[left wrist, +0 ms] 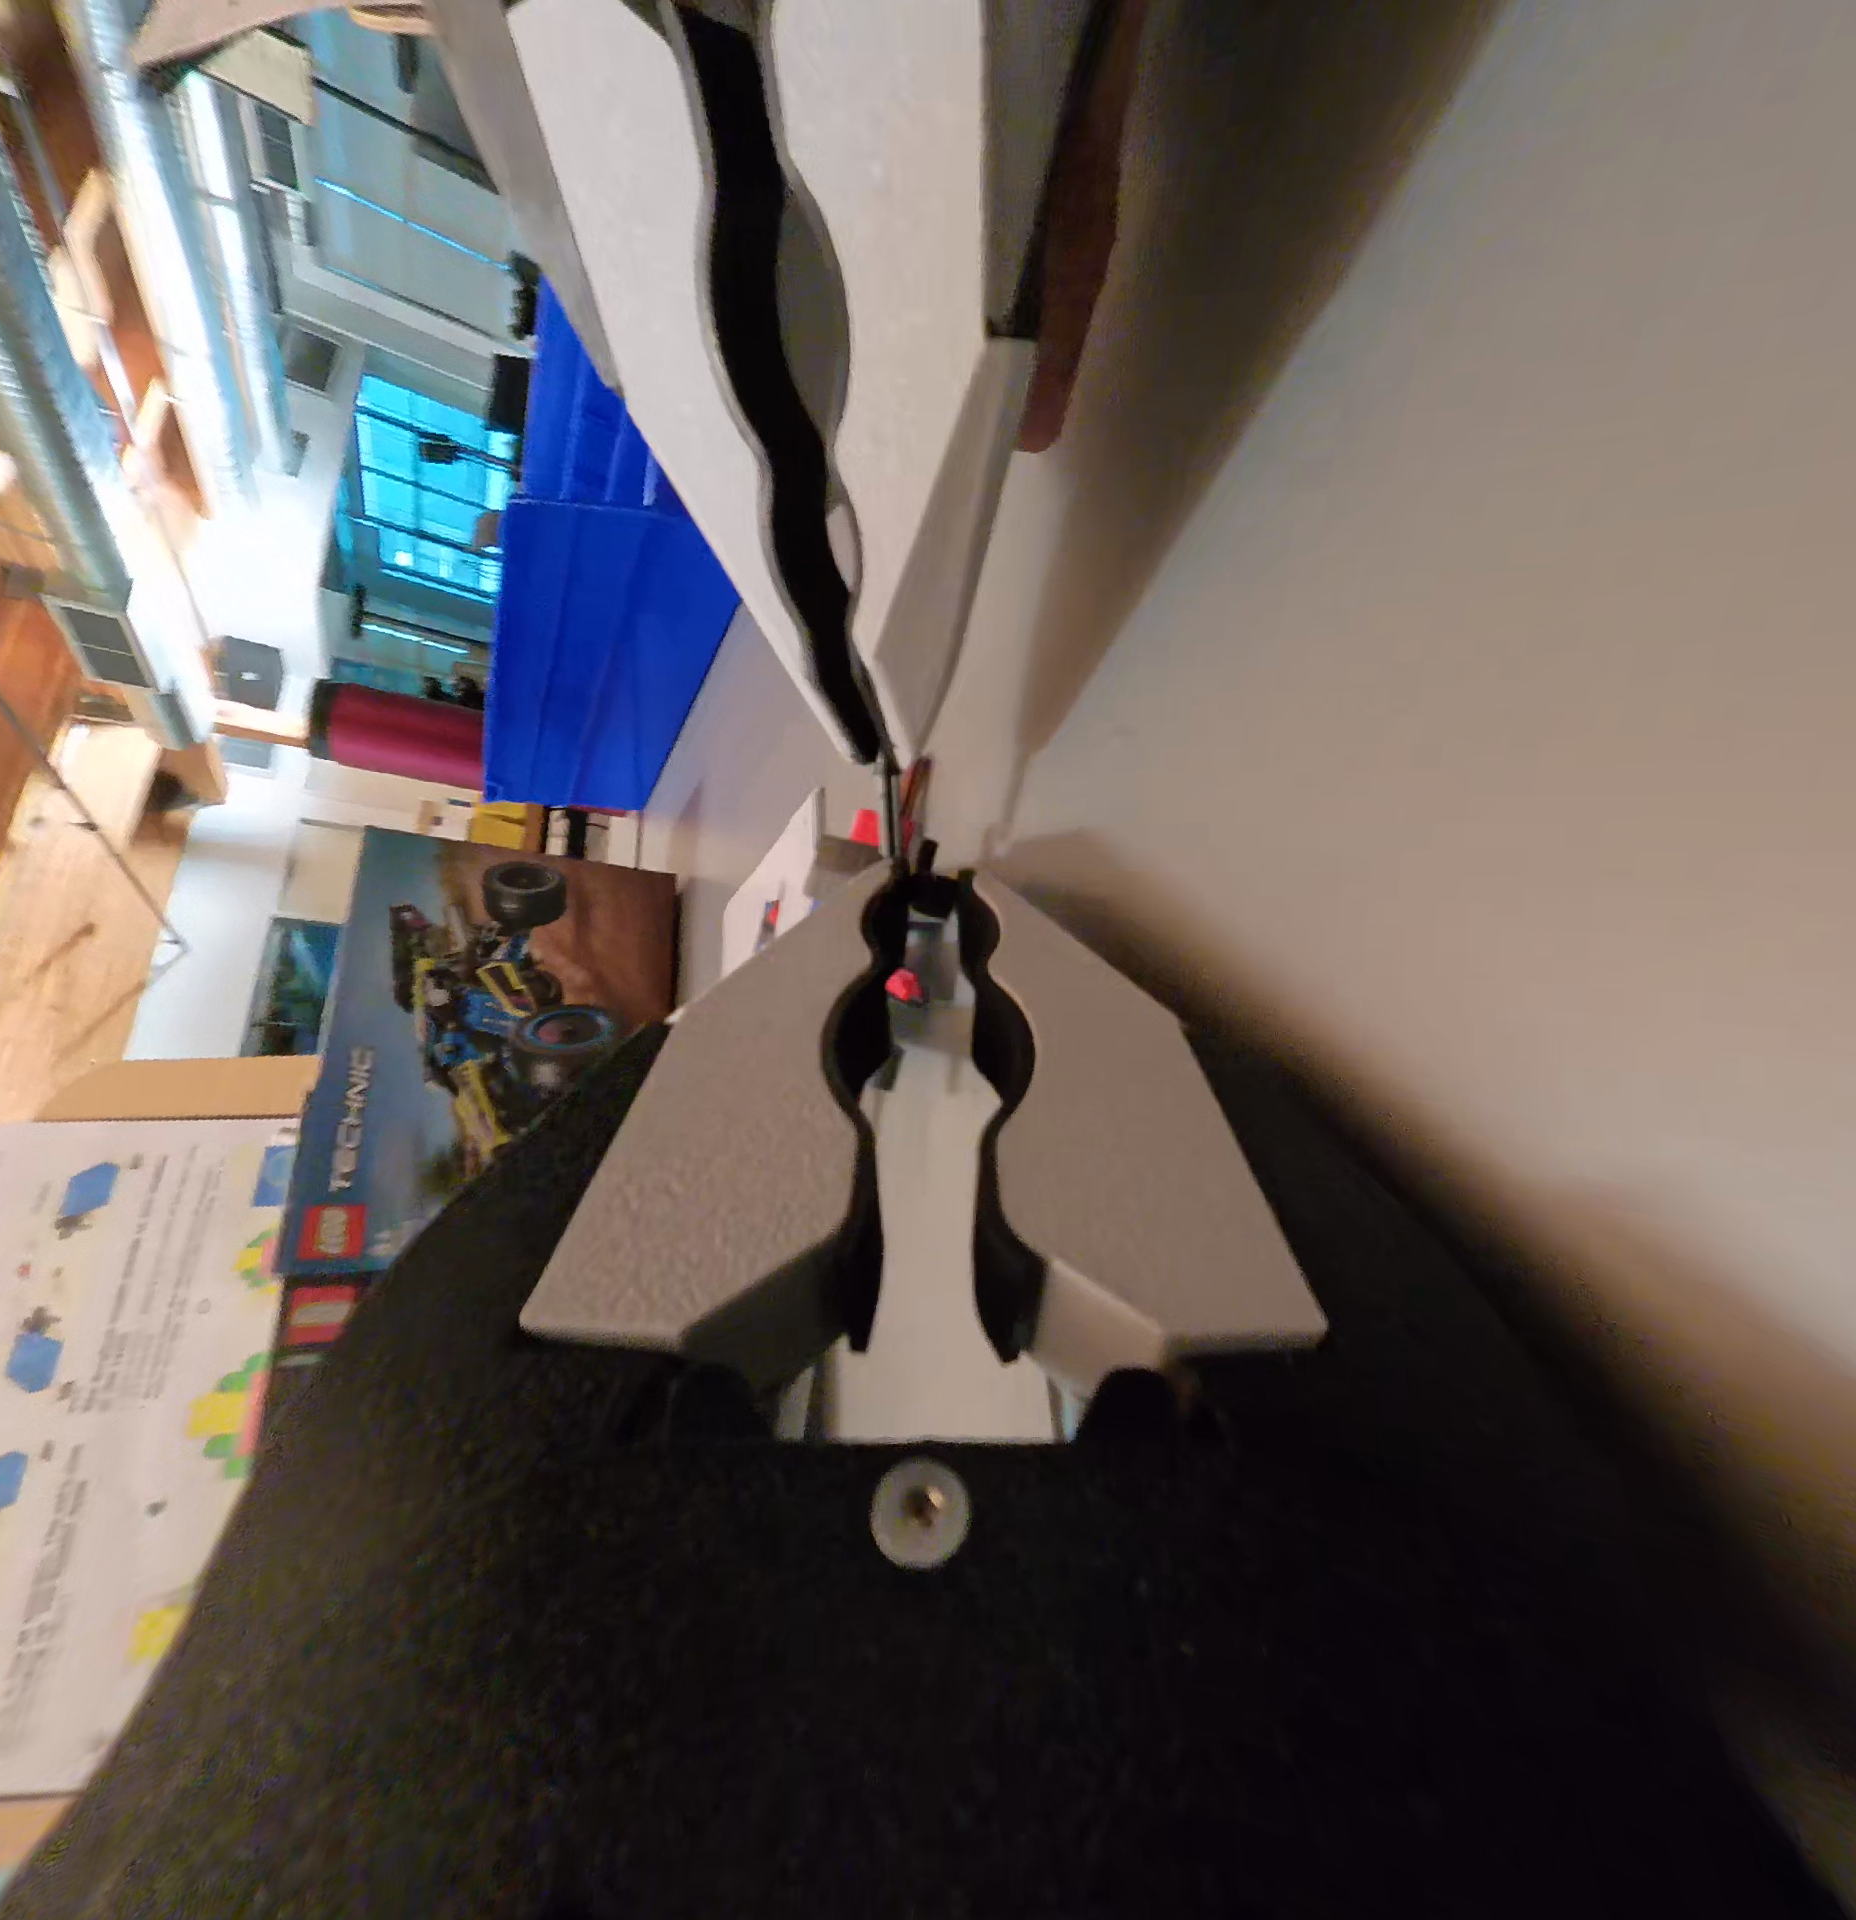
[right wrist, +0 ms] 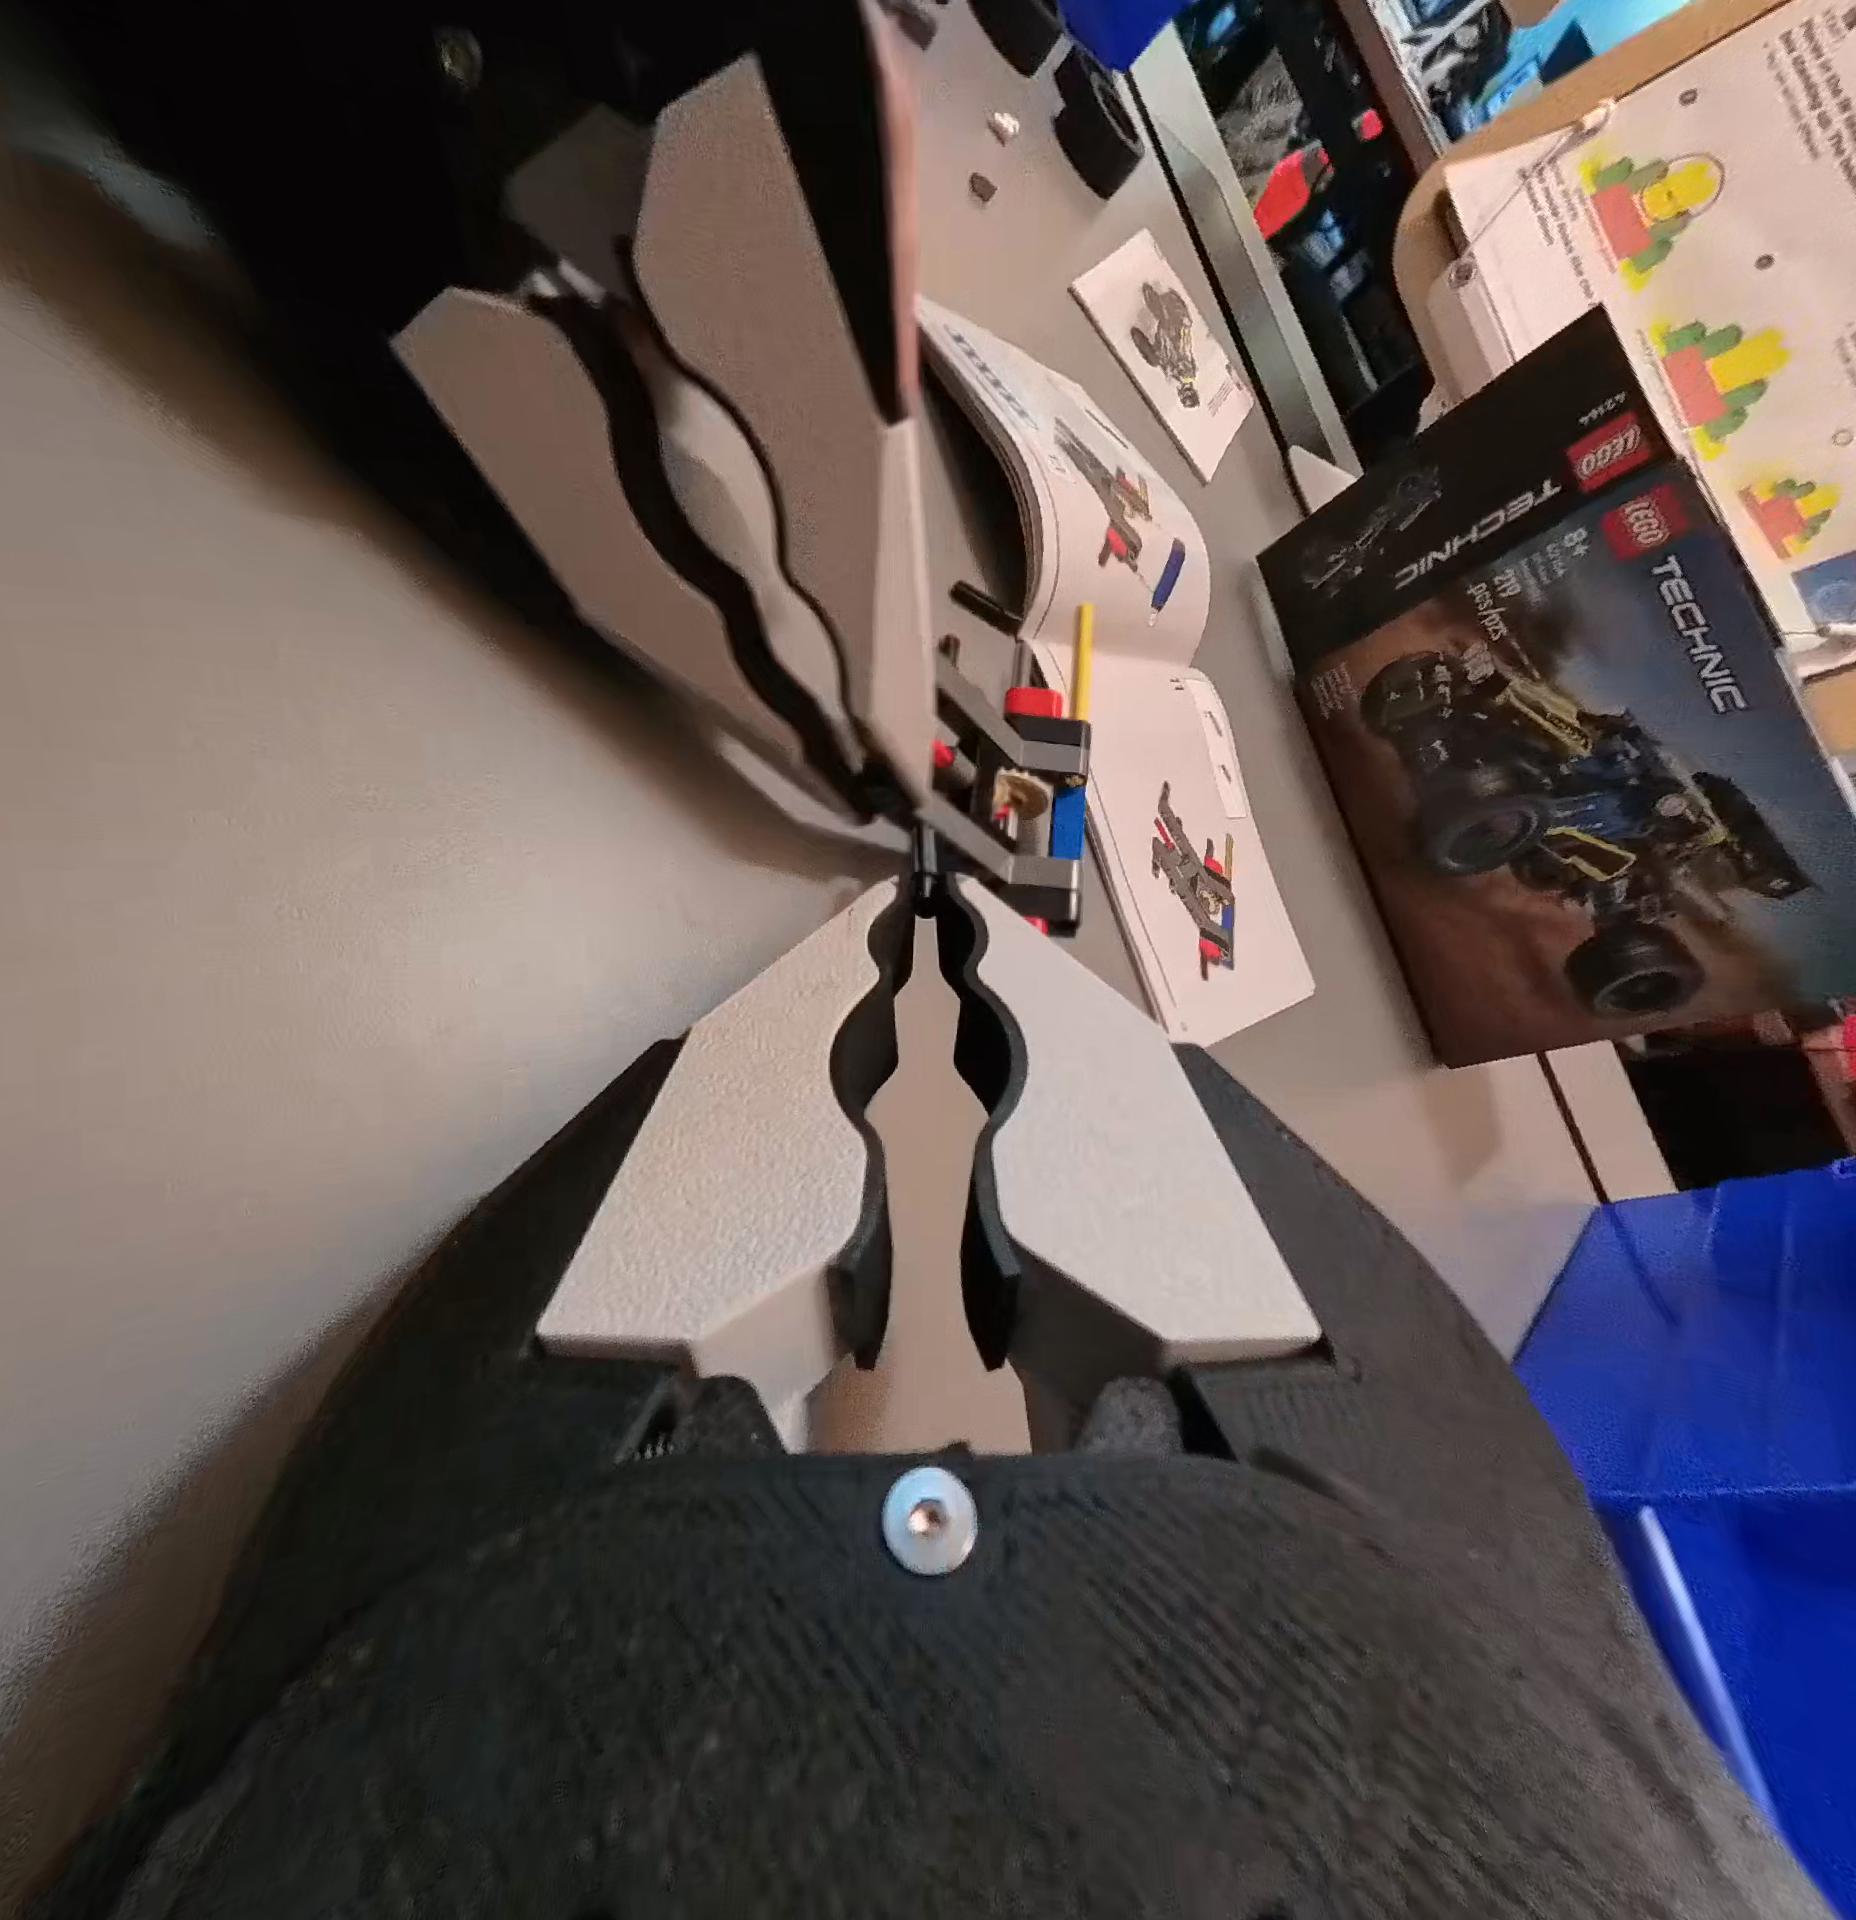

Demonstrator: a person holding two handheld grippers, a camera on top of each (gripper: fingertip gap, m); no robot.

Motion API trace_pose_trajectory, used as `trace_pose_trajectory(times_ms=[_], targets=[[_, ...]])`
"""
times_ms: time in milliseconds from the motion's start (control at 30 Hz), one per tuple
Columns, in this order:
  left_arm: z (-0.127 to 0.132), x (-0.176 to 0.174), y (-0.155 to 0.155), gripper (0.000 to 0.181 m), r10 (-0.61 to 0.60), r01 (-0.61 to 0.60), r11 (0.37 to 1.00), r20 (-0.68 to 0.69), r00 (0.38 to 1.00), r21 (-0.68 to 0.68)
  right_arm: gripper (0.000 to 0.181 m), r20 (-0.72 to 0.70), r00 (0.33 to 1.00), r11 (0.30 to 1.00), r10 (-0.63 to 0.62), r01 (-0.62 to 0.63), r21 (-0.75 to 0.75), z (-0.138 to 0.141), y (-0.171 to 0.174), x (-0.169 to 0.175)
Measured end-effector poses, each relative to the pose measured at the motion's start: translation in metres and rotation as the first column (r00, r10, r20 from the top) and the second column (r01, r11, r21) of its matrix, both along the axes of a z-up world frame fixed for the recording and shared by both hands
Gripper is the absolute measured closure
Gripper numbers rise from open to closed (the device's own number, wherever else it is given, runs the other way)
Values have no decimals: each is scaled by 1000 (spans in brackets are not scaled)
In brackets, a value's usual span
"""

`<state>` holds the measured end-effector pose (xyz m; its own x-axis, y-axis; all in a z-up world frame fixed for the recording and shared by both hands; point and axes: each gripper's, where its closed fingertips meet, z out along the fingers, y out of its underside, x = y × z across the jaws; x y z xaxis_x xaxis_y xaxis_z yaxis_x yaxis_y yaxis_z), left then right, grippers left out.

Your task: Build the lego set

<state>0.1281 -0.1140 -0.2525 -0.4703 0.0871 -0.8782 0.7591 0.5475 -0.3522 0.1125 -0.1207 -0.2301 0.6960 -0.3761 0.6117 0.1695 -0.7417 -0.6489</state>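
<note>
Over the grey table point(right wrist: 1350, 1049), two grippers meet tip to tip at a small lego assembly point(right wrist: 1017, 790).

Right gripper point(right wrist: 926, 902) has its jaws nearly closed, pinching a small black pin at the grey frame's edge. Left gripper point(left wrist: 926, 871) is narrowly parted at its tips around a dark piece of the assembly; whether it grips is unclear. An open instruction booklet point(right wrist: 1204, 914) and the set's box point(right wrist: 1589, 790) lie just beyond.
</note>
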Motion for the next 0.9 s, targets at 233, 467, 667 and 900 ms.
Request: trace_pose_trajectory(times_ms=[233, 467, 667, 900], targets=[[25, -10, 0, 158, -28, 13, 990, -105, 994, -141, 178, -77, 989, 974, 128, -111, 199, 14, -5, -13], [41, -30, -9, 175, -77, 86, 987, 72, 994, -136, 179, -135, 969, 936, 207, -156, 315, 26, 1, -23], [47, -28, -12, 180, -35, 56, 990, 159, 987, -127, 179, -155, 963, 919, 221, -152, 365, 31, 4, -25], [62, -27, -13, 180, 4, 31, 982, 181, 983, -186, 179, -199, 949, 863, 244, -119, 492, 46, 3, -25]])
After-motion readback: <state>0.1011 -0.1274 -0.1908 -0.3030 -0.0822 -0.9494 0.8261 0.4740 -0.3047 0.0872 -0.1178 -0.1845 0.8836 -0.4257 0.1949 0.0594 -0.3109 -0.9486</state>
